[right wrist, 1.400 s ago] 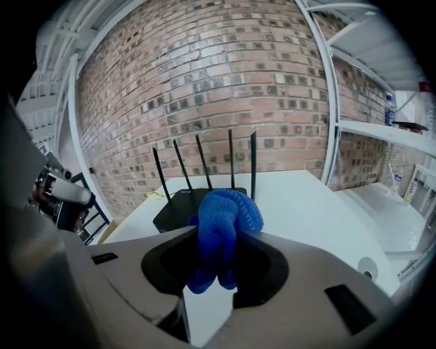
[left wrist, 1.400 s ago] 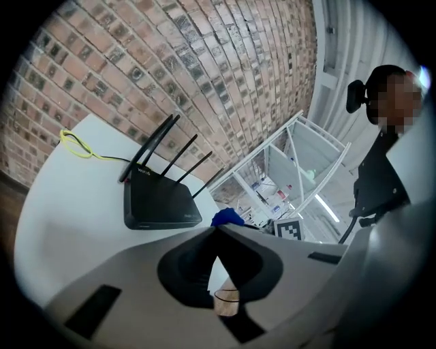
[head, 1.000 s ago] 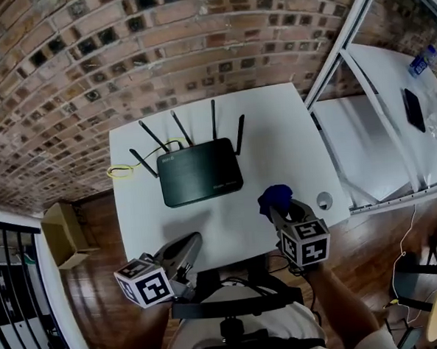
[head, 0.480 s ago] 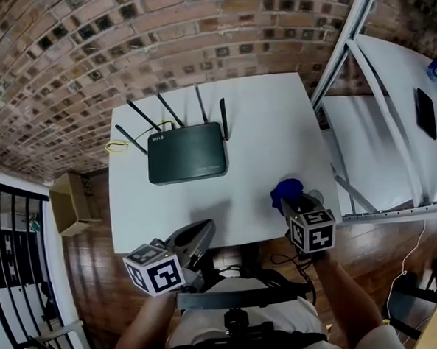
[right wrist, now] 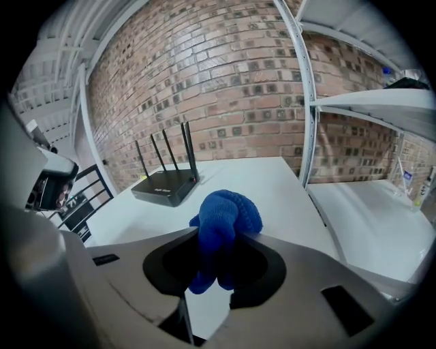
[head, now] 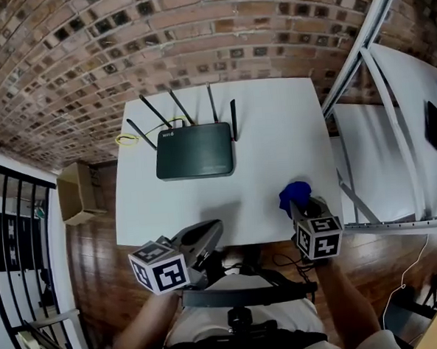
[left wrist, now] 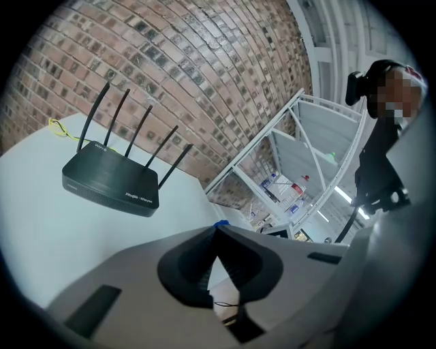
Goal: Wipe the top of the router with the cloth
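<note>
**Q:** ok so what's the right gripper (right wrist: pixel 219 235) got?

**A:** The cloth (right wrist: pixel 225 211). Its jaws have just been closing and now they're pinched on it. It's deep blue with a knitted, ribbed texture, and it's all bunched up. A rounded wad bulges out past the jaw tips and a bit more hangs down between them.

**Q:** and where is that compared to the router (head: pixel 194 151)?

**A:** Well apart from it. From the head view the cloth sits to the near right of the router, by the table (head: pixel 275 130) corner on the person's side. I can't tell if it's touching the tabletop.

**Q:** left gripper (left wrist: pixel 216 228)?

**A:** Its jaws are pressed together at the tips with nothing in them. It's at the near edge, on the person's side of the router, also well apart from it.

**Q:** how's the router look?

**A:** It's a flat black box with a matte top and small pale print along its front edge. Five thin antennas (head: pixel 234 121) stick up from the back and fan out a bit. It lies flat on the white table.

**Q:** anything around it?

**A:** A yellow cable (head: pixel 128 139) loops just left of the router. The brick wall (head: pixel 195 31) is behind it and a white metal rack (head: pixel 394 152) stands off to its right. A cardboard box (head: pixel 76 193) sits on the floor to its left.
</note>
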{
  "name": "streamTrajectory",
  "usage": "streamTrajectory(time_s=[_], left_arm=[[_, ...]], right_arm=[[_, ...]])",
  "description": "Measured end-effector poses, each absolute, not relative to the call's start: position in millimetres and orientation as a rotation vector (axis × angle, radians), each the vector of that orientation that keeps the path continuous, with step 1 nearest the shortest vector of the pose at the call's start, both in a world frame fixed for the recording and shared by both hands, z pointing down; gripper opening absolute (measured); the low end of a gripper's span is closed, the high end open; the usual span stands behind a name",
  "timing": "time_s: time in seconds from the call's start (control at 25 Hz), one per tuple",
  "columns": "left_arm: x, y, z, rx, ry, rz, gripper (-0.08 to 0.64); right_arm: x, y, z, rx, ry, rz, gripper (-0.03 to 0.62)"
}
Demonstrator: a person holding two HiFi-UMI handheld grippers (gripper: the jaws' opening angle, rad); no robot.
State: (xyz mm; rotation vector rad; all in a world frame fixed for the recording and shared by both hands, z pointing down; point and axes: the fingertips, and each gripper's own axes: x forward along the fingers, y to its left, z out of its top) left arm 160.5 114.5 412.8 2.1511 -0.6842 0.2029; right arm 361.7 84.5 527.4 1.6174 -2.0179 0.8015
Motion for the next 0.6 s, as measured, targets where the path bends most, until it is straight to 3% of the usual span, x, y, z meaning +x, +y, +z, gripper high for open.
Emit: streamTrajectory(time_s=[0.6], left_arm=[[158.3,116.9,414.4,2.158,-0.682,0.216,0.009]], right_arm=[[392.7,106.6,558.8,1.628,-1.906,0.939,0.109]])
